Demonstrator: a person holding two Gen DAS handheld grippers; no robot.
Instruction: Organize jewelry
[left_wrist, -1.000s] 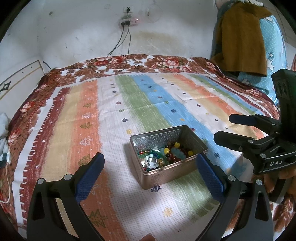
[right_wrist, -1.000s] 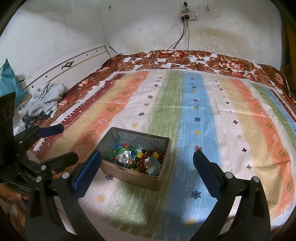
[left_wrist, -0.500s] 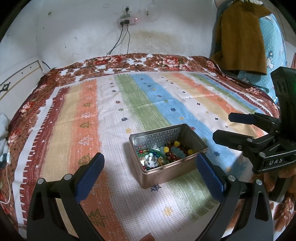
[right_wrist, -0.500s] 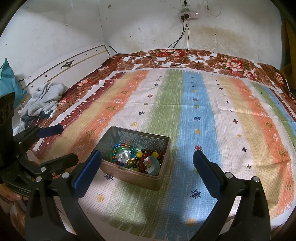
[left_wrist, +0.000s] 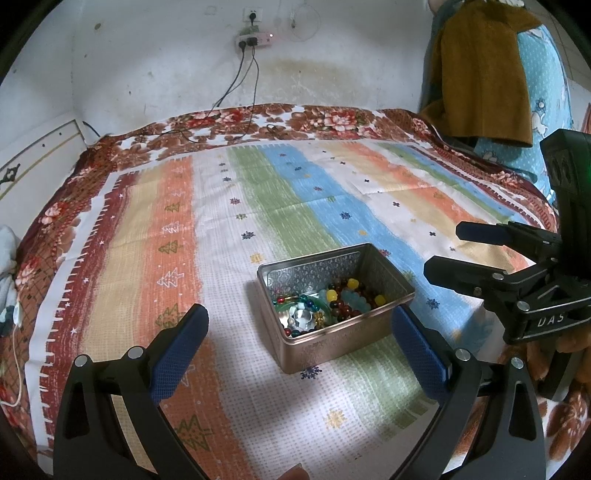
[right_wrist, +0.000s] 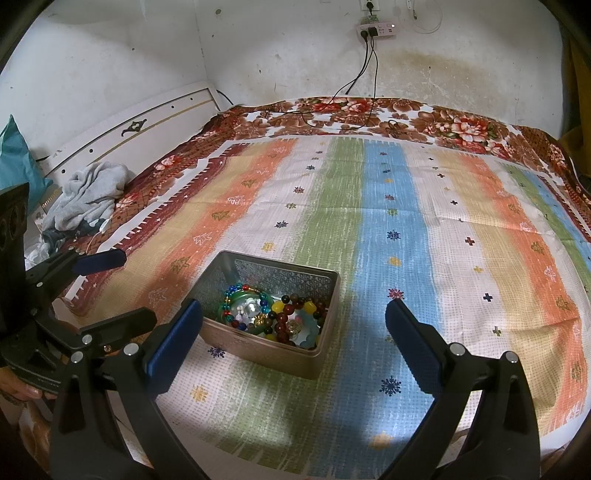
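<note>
An open bronze metal tin (left_wrist: 325, 345) (right_wrist: 273, 349) stands on the striped bedspread near the bed's front edge. Inside it lies a heap of bead bracelets (left_wrist: 332, 302) (right_wrist: 273, 314) in red, yellow, blue and green, with a small silver piece (left_wrist: 303, 316) among them. My left gripper (left_wrist: 299, 332) is open, its blue pads on either side of the tin's near end and short of it. My right gripper (right_wrist: 293, 328) is open too, just in front of the tin. Each gripper shows in the other's view, the right gripper (left_wrist: 448, 251) at right and the left gripper (right_wrist: 122, 288) at left.
A striped bedspread (right_wrist: 388, 221) covers the bed, over a floral blanket (left_wrist: 258, 122). A power strip with cables (right_wrist: 375, 31) hangs on the back wall. Grey clothes (right_wrist: 86, 192) lie at the bed's left. A brown garment (left_wrist: 476, 66) hangs at right.
Both grippers have drifted slightly; the tin sits a little higher in the left wrist view. Both stay open and nothing was picked up.
</note>
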